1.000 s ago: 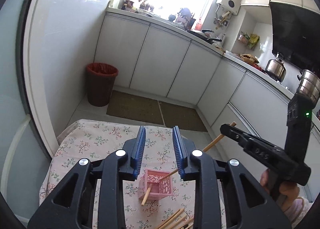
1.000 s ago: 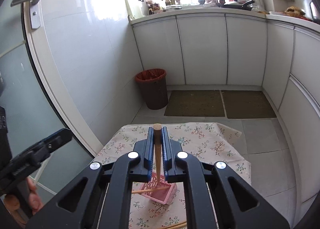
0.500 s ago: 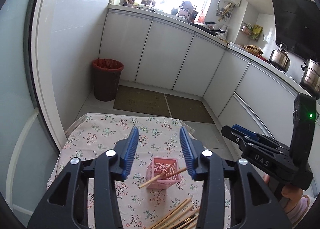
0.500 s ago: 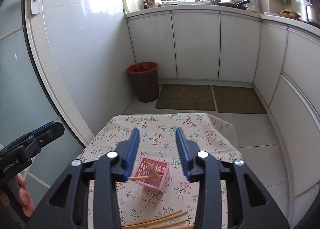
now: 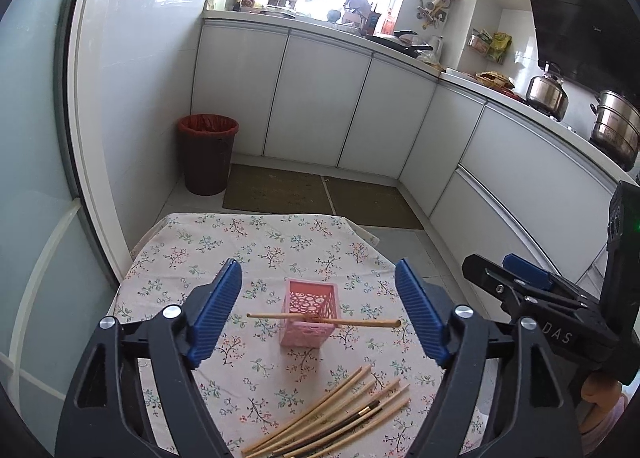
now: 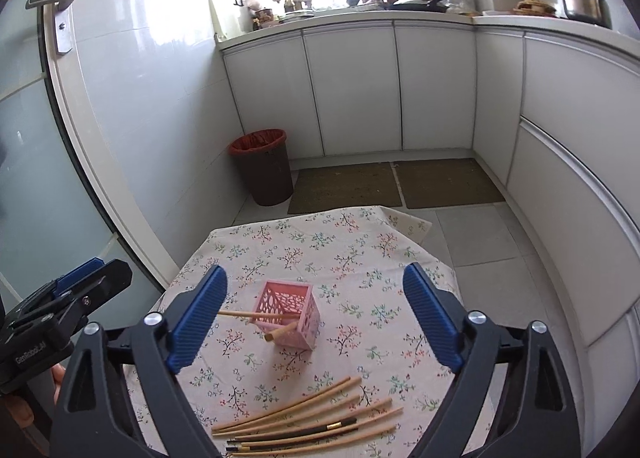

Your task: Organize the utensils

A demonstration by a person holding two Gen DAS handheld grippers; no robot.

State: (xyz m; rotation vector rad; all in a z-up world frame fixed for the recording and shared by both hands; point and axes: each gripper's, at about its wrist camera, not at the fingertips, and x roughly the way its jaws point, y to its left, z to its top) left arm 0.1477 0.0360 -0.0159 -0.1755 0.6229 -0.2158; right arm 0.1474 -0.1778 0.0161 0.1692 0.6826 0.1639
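Note:
A pink lattice basket (image 5: 310, 314) stands on the floral tablecloth (image 5: 256, 246). Two wooden chopsticks (image 5: 324, 320) lie tilted in it, their ends sticking out over the rim. Several more chopsticks (image 5: 340, 414), one of them dark, lie in a loose pile nearer to me. My left gripper (image 5: 317, 264) hangs above and short of the basket, its jaws opening, with nothing gripped. In the right wrist view my right gripper (image 6: 315, 270) frames the same basket (image 6: 288, 312) and pile (image 6: 312, 422), jaws opening and nothing between the pads. Each gripper shows at the edge of the other's view.
The small table ends just beyond the basket, with a tiled floor below. A dark bin with a red liner (image 5: 208, 153) stands by the wall, and two brown mats (image 5: 320, 197) lie in front of white cabinets (image 5: 320, 109). A glass door (image 6: 40, 177) closes off the left.
The right gripper, shut on an upright chopstick over the basket, has opened and the chopstick now lies in the basket. The left jaws widened too. Both grippers drew back, bringing the pile into view.

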